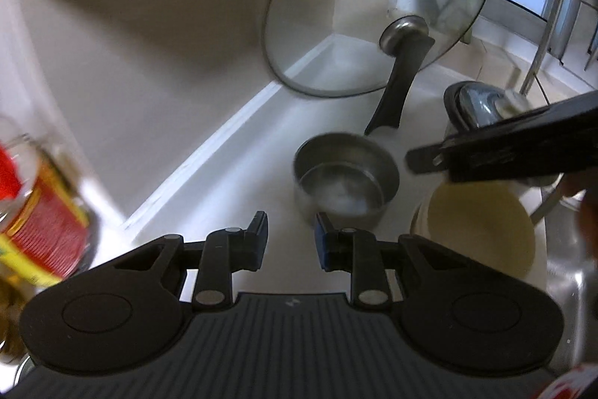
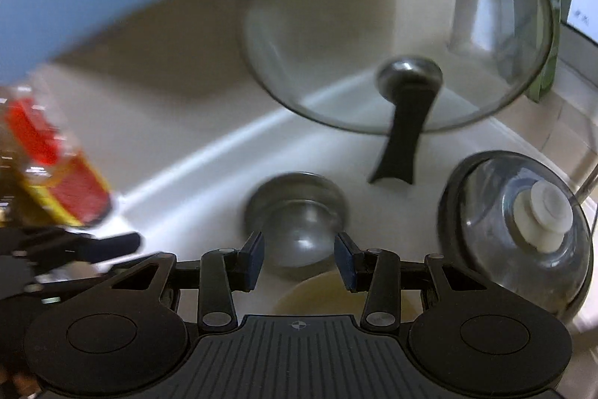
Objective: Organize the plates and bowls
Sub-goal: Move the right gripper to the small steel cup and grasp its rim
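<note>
Steel bowl (image 2: 297, 217) lies beyond the empty, part-open right gripper (image 2: 299, 262).

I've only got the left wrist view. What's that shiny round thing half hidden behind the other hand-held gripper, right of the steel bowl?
Observer: A domed glass lid with a dark rim and a white knob on top.
Operator: Is the right hand-held gripper carrying anything?
Observer: No. The right hand-held gripper is open and empty; the steel bowl lies just beyond its fingertips.
</note>
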`<act>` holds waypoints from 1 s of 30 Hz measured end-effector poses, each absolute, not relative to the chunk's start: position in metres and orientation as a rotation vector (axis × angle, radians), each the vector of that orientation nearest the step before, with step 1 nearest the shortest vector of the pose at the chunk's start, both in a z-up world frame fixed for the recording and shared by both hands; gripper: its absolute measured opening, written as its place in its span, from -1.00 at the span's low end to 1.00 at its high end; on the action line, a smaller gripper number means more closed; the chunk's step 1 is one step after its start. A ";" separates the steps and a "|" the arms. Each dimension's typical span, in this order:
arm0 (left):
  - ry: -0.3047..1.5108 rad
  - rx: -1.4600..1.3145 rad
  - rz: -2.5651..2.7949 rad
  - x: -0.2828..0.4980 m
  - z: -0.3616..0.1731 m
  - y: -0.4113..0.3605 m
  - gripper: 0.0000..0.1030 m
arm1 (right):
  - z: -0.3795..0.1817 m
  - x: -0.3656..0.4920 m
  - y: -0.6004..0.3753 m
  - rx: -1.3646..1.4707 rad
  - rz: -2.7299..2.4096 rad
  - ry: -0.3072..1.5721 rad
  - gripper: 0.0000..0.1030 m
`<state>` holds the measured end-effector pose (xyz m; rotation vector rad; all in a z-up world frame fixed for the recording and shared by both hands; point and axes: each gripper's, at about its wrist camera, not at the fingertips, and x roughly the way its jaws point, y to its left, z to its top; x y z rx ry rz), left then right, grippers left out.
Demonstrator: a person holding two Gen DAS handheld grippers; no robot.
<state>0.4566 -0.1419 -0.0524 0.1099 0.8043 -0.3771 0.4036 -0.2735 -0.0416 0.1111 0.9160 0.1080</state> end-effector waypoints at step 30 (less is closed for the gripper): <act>0.965 0.111 -0.359 0.526 -0.102 -0.170 -0.99 | -0.100 0.495 -0.285 0.128 0.161 1.217 -0.92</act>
